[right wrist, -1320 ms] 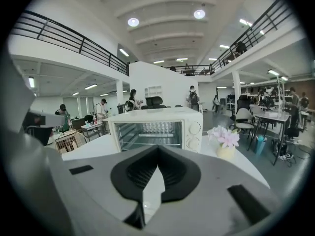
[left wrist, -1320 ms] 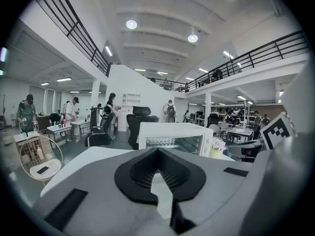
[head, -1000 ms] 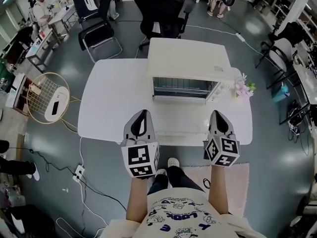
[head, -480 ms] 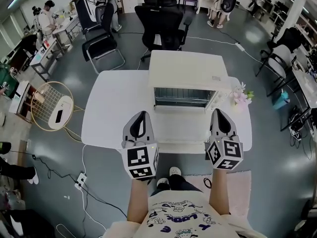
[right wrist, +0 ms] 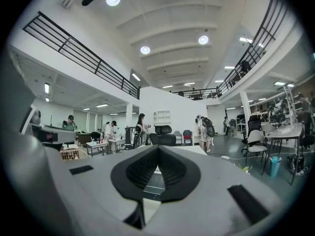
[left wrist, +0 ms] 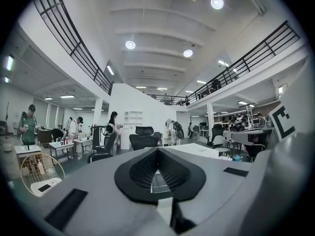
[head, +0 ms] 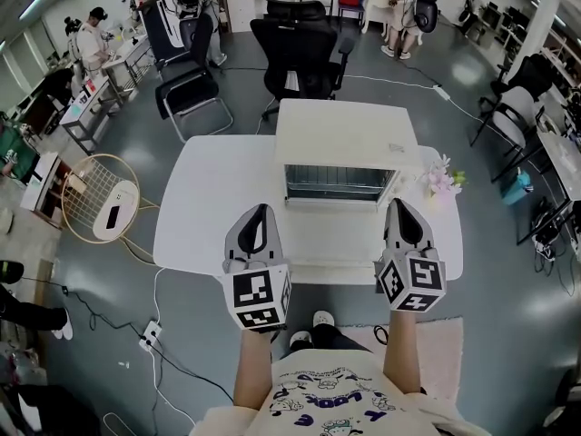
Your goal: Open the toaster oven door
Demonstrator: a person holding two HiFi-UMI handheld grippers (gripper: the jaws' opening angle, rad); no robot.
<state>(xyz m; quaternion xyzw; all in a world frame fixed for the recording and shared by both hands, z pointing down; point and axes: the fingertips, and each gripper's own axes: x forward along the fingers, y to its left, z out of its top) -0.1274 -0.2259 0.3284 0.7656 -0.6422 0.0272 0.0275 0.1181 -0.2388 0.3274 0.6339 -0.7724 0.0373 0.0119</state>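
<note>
Though the head view has tilted a touch, sliding the toaster oven (head: 345,143) slightly lower at centre frame on the table (head: 200,216), its door (head: 338,182) looks shut and untouched. The left gripper (head: 260,209) and right gripper (head: 399,205) have barely stirred at lower centre, well short of it. In the left gripper view the jaws are clenched on nothing, oven straight ahead. The right gripper view shows the same: pinched, empty. Opening hasn't begun, I'd say.

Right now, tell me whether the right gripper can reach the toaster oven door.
Probably yes: the right gripper hovers near the toaster oven door, off its right corner, with only bare table between. Its jaws are shut, so open them first.
</note>
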